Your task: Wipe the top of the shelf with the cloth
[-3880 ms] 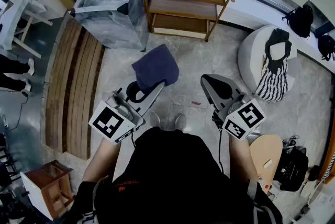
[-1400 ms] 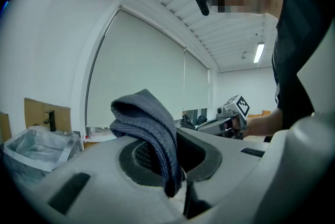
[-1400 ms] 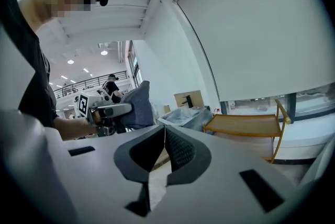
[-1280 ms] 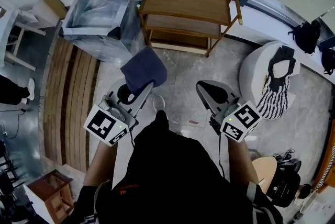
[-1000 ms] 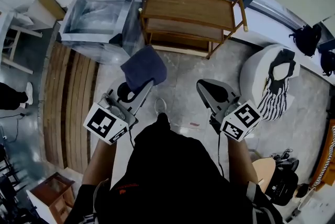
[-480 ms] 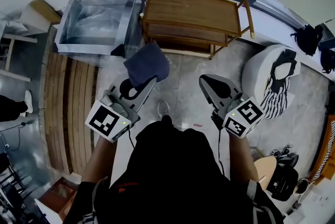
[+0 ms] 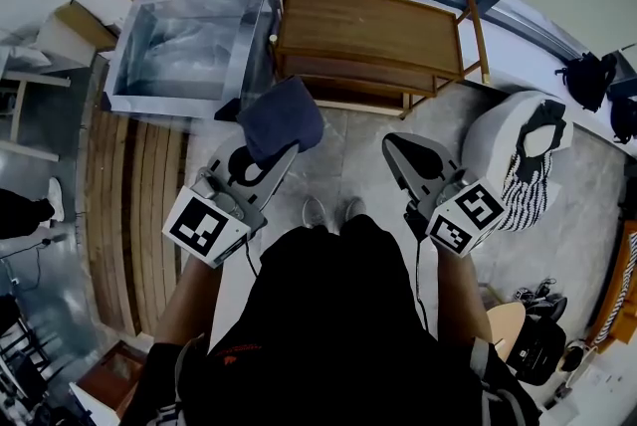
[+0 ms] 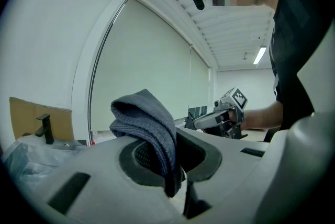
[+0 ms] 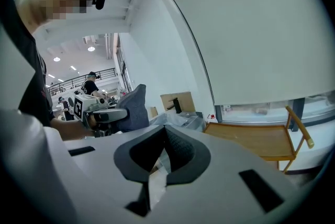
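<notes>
Grips a fold of the dark blue cloth (image 8: 146, 118) in the left tool (image 8: 175, 165), clenched tight, with the loose bulk standing up and flopping over the tips. Holds the right tool (image 9: 165, 149) shut on nothing, level with the left and well apart from it.

Stands much closer to the wooden shelf (image 7: 373, 21) than a few seconds ago: larger and nearer in the head view, both feet now planted side by side just short of it. Carries the cloth, seen from above, at the shelf's front left corner, overlapping the lower front rail but not yet over the top board. Shows a bare top board, untouched as far as can be told.

Reads, as a judgement, as approach finished and wiping not begun. Calls next for reaching the left tool forward and laying the cloth flat on the top board. Worth minding the plastic-wrapped box (image 7: 189, 36) just beside the shelf's left side.
</notes>
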The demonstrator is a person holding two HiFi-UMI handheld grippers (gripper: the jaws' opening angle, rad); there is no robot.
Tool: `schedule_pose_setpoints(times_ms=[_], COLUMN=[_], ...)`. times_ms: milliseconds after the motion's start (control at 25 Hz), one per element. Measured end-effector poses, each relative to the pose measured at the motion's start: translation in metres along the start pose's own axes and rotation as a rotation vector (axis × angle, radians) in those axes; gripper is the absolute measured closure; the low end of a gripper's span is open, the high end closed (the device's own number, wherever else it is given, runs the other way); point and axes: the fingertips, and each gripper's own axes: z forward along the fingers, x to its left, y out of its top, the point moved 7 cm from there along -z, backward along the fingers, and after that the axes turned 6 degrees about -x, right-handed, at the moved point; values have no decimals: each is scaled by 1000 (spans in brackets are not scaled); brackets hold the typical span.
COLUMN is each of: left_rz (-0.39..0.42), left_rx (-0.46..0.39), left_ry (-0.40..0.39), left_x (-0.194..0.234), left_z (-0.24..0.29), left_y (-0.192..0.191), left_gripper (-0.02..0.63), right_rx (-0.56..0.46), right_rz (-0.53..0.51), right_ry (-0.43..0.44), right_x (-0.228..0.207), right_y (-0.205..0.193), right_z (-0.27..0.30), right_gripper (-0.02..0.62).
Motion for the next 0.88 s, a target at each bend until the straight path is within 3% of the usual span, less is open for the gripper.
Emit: schedule_pose_setpoints(times_ms=[440, 880], left_rz=[2, -22], left_rx=[12, 63], left_ry=[18, 121], left_x=[32, 90], left_z=[50, 151], left_y=[0, 1], left_gripper=[549, 549], right_rx=[-7, 33], right_rz=[20, 27], right_ry=[-17, 49], right_x=[-65, -183], right_y=[14, 49], right_z=[20, 60], right_gripper=[591, 591])
